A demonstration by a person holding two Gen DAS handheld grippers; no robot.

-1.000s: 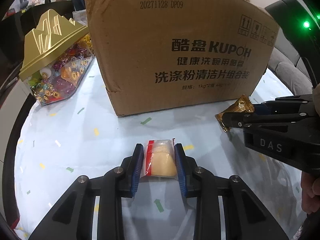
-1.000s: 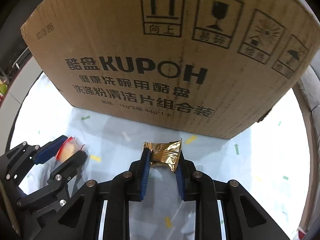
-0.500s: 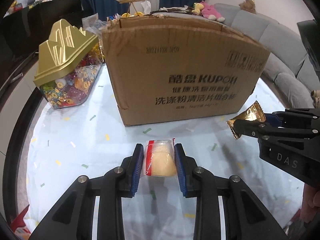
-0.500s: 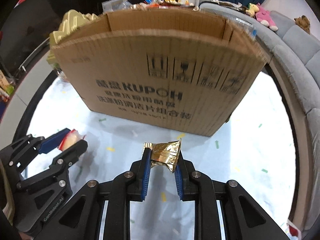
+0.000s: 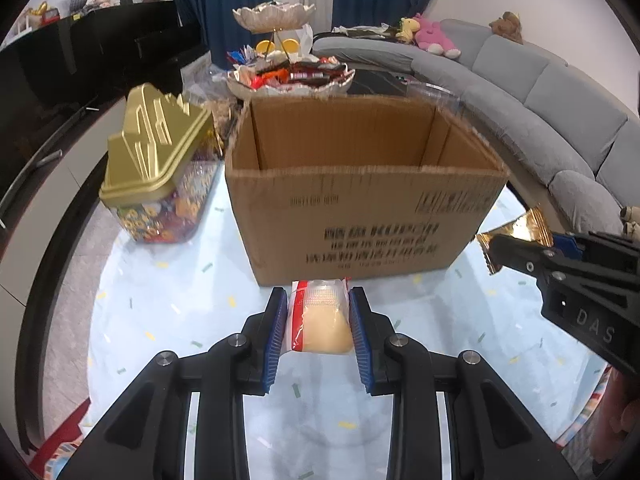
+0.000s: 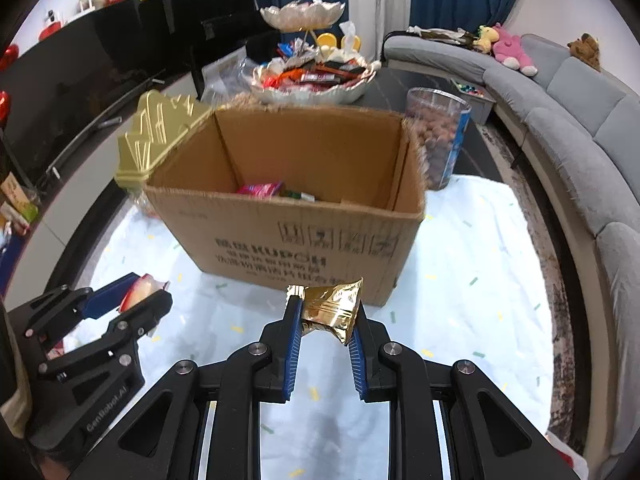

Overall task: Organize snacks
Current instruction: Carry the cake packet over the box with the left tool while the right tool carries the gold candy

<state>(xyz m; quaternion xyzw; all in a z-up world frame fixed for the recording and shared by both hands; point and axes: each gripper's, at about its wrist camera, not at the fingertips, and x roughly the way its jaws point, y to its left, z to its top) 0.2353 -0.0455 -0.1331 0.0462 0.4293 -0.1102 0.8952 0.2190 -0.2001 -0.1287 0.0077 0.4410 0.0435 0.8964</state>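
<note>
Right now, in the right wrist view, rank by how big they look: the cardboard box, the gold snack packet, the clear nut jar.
1. cardboard box, largest.
2. clear nut jar, partly hidden behind the box.
3. gold snack packet, smallest, though nearest the camera.

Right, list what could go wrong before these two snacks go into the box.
1. The crinkled gold foil packet is pinched only at its lower part by the right gripper; it might slip.
2. Both grippers are close together in front of the open brown cardboard box; the left gripper, holding the clear red-edged packet, could bump the right.
</note>
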